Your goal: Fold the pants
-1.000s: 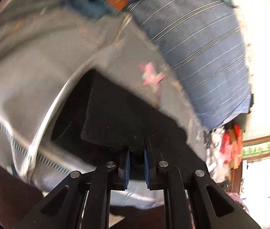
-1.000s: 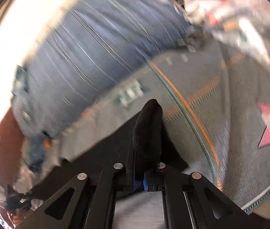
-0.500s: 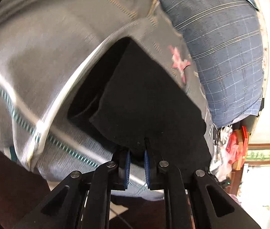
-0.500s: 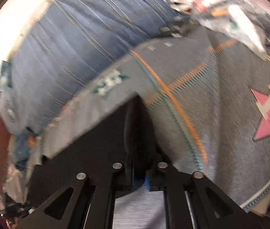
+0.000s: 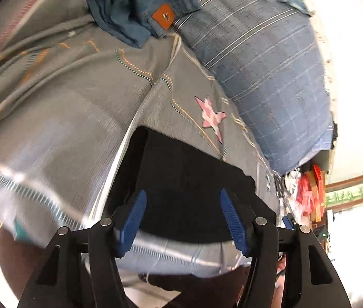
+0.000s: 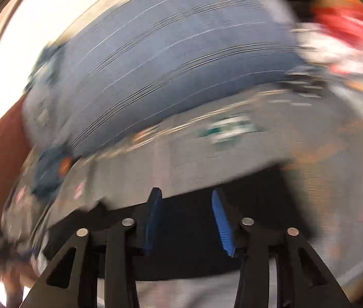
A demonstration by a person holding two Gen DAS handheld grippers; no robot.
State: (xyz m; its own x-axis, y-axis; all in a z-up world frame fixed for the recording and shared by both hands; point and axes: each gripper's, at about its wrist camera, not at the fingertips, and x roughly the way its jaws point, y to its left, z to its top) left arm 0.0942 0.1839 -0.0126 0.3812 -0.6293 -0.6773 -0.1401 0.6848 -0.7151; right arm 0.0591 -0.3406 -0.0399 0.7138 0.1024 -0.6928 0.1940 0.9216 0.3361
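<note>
Black pants (image 5: pixel 191 187), two tongs (image 5: pixel 182 220) parted

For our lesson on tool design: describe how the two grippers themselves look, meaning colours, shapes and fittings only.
The left gripper and right gripper look alike: black angular arms with triangular cut-outs, joined by round silver pivot pins. Each ends in two narrow blue ribbed pads. No cables, markings, hands or sleeves show. The right wrist view is blurred.
</note>
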